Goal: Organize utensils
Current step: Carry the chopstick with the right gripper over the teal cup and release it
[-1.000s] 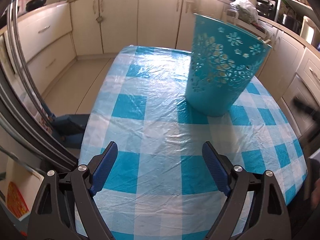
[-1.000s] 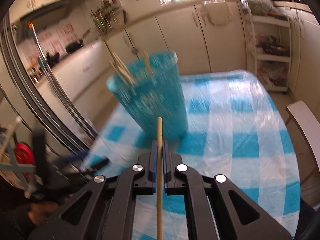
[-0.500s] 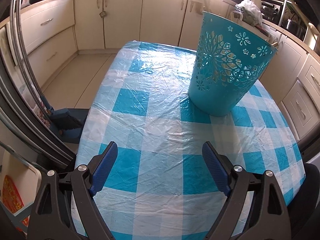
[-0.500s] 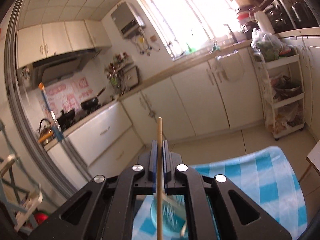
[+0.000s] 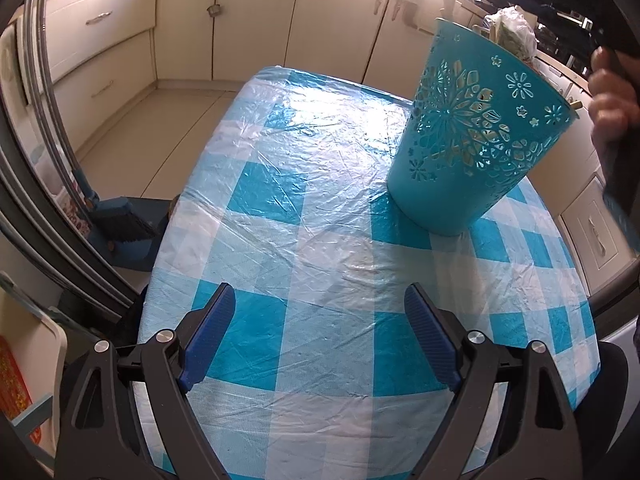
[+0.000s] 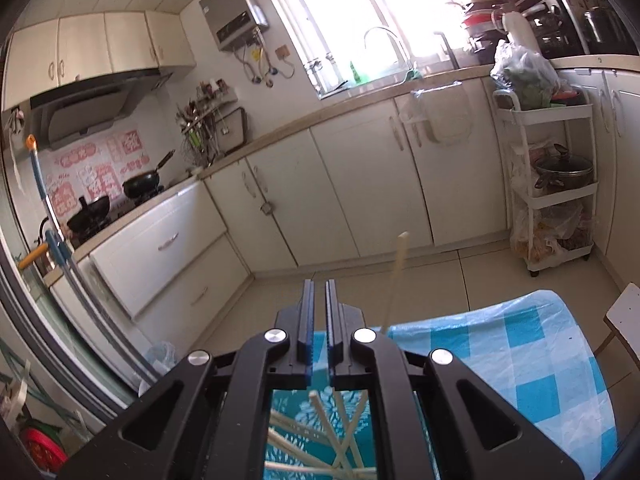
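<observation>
In the left wrist view, your left gripper point(image 5: 316, 336) is hovering over the checked bench point(image 5: 320, 184), fingers spread wide and grasping nothing; the teal basket point(image 5: 472, 136) is standing ahead to the right. In the right wrist view, your right gripper point(image 6: 318, 320) is showing its fingers clenched with nothing between them, directly above the basket point(image 6: 296, 412), where chopsticks point(image 6: 332, 432) are lying crossed; one chopstick point(image 6: 394, 280) is sticking up just right of the fingers.

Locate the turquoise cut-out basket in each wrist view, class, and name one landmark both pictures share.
Left wrist view: the turquoise basket stands upper right on the table.
Right wrist view: only its inside, holding chopsticks, shows at the bottom centre, seen through the right gripper frame.
Shared landmark: the blue-and-white checked tablecloth.
</observation>
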{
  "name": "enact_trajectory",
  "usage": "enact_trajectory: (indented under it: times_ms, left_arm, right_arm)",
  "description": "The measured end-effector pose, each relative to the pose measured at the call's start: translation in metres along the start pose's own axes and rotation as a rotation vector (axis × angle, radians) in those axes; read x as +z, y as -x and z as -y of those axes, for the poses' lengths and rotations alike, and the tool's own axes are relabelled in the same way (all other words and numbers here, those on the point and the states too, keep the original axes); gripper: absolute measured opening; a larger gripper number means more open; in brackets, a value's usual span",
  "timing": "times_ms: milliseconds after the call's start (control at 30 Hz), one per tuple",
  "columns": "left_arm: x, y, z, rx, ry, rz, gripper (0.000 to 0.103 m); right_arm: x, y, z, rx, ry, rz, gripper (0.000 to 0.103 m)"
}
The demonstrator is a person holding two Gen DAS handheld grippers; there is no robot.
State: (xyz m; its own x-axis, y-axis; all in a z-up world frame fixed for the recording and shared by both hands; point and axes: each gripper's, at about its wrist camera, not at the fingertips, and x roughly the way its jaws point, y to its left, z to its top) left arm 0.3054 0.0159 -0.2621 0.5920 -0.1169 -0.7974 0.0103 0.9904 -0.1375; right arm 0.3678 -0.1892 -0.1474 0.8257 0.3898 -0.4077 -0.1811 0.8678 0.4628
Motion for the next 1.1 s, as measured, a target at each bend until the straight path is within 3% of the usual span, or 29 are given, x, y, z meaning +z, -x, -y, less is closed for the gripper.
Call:
enact_trajectory:
  times_ms: [167, 300, 433, 567, 667, 733, 800, 833, 1000, 1100]
  left_arm:
    - [-0.001, 0.003, 0.001, 0.005, -0.003, 0.000, 0.083]
    - [0.000, 0.011, 0.002, 0.007, -0.009, 0.012, 0.083]
    - [0.000, 0.019, 0.007, 0.002, -0.013, 0.017, 0.083]
    - [-0.001, 0.027, 0.016, -0.006, -0.034, 0.026, 0.085]
    - [-0.001, 0.029, 0.019, -0.011, -0.042, 0.028, 0.085]
    - [-0.001, 0.030, 0.017, -0.009, -0.041, 0.028, 0.085]
    - [-0.001, 0.031, 0.013, -0.005, -0.033, 0.026, 0.086]
    - [0.000, 0.031, 0.010, -0.002, -0.025, 0.024, 0.086]
    - [0.001, 0.029, -0.004, 0.008, 0.014, 0.017, 0.086]
    - [0.002, 0.033, -0.005, 0.008, 0.020, 0.021, 0.086]
  right_arm:
    - [-0.010, 0.015, 0.004, 0.006, 0.016, -0.029, 0.007]
    - [-0.008, 0.045, 0.017, -0.017, -0.003, 0.018, 0.026]
    - [0.001, 0.055, 0.040, -0.051, -0.056, 0.018, 0.028]
    - [0.023, 0.032, 0.057, -0.030, -0.123, -0.043, 0.029]
    - [0.030, -0.001, 0.065, -0.002, -0.200, -0.113, 0.040]
    - [0.030, -0.021, 0.070, 0.010, -0.249, -0.154, 0.041]
    - [0.028, -0.036, 0.070, 0.053, -0.280, -0.209, 0.040]
    - [0.027, -0.040, 0.063, 0.136, -0.289, -0.239, 0.039]
    - [0.024, -0.021, 0.026, 0.337, -0.185, -0.268, 0.039]
    - [0.025, -0.001, 0.019, 0.275, -0.125, -0.247, 0.041]
